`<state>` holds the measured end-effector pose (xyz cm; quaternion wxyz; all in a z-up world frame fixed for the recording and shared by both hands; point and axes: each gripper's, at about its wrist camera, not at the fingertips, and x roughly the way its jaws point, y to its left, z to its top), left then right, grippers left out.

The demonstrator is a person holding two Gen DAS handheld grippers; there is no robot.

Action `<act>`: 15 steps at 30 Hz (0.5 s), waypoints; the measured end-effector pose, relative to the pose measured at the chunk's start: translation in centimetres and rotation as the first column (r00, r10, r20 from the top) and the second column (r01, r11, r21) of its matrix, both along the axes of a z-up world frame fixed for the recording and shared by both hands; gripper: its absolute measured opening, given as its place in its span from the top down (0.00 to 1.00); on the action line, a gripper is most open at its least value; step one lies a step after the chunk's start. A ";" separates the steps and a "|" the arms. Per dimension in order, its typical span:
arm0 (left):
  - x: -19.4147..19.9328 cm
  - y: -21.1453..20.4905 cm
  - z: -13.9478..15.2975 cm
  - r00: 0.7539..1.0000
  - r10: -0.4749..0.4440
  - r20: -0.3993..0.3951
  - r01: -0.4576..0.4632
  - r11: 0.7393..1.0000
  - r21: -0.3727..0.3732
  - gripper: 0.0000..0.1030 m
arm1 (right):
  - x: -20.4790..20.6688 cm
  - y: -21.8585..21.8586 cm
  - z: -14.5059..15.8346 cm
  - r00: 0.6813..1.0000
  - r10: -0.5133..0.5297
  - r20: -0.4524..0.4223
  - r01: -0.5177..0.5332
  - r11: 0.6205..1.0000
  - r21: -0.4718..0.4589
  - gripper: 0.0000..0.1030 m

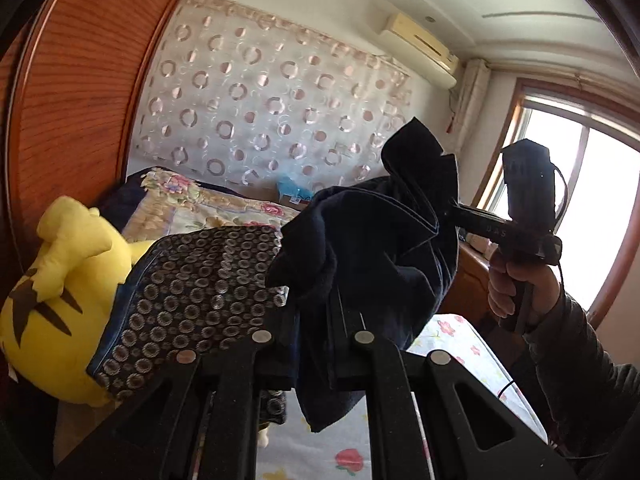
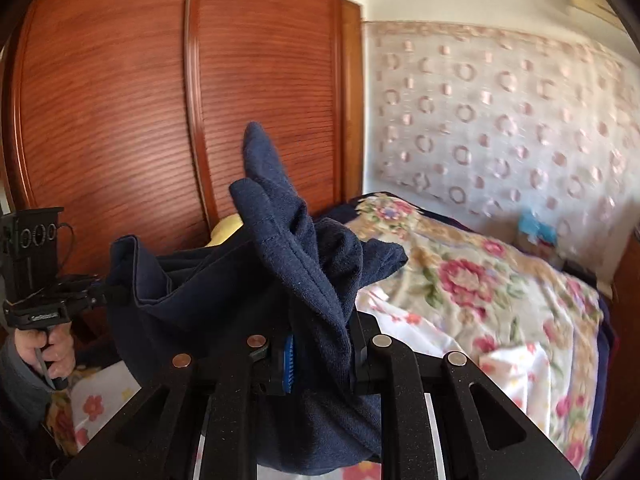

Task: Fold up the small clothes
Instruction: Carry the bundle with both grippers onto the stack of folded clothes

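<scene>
A small dark navy garment (image 1: 372, 240) hangs in the air between my two grippers, above the bed. My left gripper (image 1: 316, 344) is shut on one bunched edge of it, and the cloth drapes over the fingers and hides the tips. My right gripper (image 2: 320, 356) is shut on the other edge of the navy garment (image 2: 304, 264), with a blue pad (image 2: 287, 364) showing beside the cloth. The right gripper also shows in the left wrist view (image 1: 448, 204), and the left one in the right wrist view (image 2: 104, 292), each at the cloth's far end.
The bed has a floral sheet (image 1: 328, 440) and a floral blanket (image 2: 480, 288). A yellow plush toy (image 1: 60, 300) lies at the left under a dark ring-patterned cloth (image 1: 192, 292). A wooden wardrobe (image 2: 160, 100) stands behind. A window (image 1: 580, 208) is at the right.
</scene>
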<state>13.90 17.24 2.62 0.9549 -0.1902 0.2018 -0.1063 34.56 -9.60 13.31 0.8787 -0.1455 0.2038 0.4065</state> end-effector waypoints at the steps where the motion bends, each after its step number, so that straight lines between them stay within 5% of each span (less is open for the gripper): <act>1: 0.0 0.9 -0.9 1.000 0.024 -0.009 -0.024 1.000 -0.013 0.89 | 1.3 1.3 -0.2 1.000 0.005 -0.007 -0.005 1.000 -0.006 0.82; 7: -0.7 3.8 -3.8 0.994 0.106 -0.006 -0.106 0.991 -0.077 0.89 | 4.9 9.0 -1.7 0.998 0.063 -0.004 -0.063 0.996 -0.070 0.82; 15: -1.3 5.2 -6.2 0.988 0.145 -0.058 -0.152 0.980 -0.130 0.89 | 8.4 13.9 -1.0 0.991 0.124 -0.050 -0.129 0.984 -0.127 0.82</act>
